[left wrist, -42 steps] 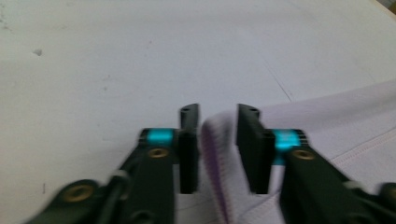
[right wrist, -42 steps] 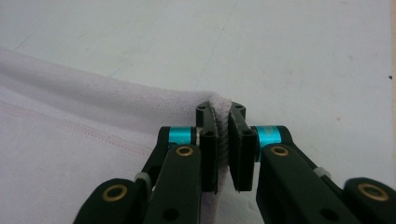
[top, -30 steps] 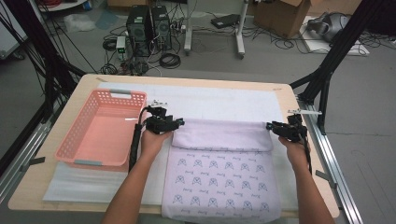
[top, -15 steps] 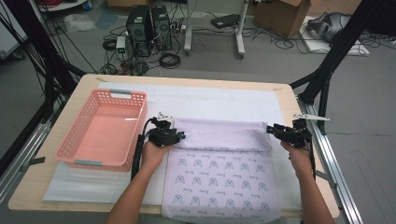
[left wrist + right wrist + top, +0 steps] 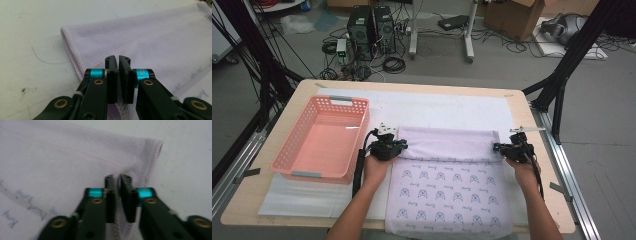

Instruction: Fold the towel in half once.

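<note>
Towel (image 5: 447,195), pale lilac with a small printed pattern, lies flat in the lower middle of the high view on the white mat (image 5: 437,107), its far part folded back toward the person as a plain band. It looks soft, light and limp, so it should sag and crease unless both side edges are carried together; the stitched hems at the fold's ends are the sensible places to pinch. The left gripper (image 5: 118,61) has just been closing and now has its jaws pressed on the hem at the fold's left end. The right gripper (image 5: 118,178), slightly blurred, seems clamped on the right hem likewise, cloth showing between its jaws. Compared with a second ago, the left gripper sits lower in the frame, nearer the person. The pink basket (image 5: 297,155) stands at left.
</note>
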A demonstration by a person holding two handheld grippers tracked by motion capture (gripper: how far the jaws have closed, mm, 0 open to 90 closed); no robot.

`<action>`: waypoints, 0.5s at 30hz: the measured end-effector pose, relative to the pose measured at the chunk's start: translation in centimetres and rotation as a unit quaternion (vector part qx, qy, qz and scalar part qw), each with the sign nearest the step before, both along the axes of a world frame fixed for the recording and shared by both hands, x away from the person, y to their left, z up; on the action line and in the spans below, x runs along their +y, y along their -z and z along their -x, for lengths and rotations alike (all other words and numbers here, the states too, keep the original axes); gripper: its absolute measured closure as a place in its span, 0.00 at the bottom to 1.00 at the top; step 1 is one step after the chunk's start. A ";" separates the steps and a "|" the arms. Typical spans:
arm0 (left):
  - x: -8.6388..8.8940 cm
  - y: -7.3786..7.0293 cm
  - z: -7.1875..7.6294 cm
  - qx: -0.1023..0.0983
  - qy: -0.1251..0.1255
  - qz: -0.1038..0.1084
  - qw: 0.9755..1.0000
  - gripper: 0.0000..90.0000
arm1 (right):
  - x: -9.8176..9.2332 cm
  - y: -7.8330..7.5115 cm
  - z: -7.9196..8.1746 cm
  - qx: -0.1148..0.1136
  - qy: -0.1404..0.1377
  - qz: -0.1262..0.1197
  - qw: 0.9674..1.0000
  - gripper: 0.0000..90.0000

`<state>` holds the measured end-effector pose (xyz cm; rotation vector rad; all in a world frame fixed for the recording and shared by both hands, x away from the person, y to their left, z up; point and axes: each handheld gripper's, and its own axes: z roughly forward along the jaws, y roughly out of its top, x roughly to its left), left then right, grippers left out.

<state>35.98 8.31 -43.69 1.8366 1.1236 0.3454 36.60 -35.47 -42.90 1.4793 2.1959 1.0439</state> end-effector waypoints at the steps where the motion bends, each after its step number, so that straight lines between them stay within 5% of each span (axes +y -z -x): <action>1: 0.0 -0.3 0.2 -0.005 0.004 -0.003 1.000 0.95 | -0.1 -0.1 0.2 0.000 0.001 -0.003 1.000 0.96; 5: 0.3 -1.0 1.3 -0.026 0.006 0.015 1.000 0.95 | -0.4 -0.3 1.5 -0.014 -0.006 -0.006 1.000 0.96; 11: 0.7 -0.8 3.3 -0.036 0.012 0.014 0.999 0.95 | -1.7 0.2 4.6 -0.029 -0.004 -0.024 0.999 0.97; 15: 1.1 -0.6 5.0 -0.039 0.012 0.033 0.999 0.95 | -2.1 0.9 6.9 -0.039 -0.009 -0.042 0.998 0.97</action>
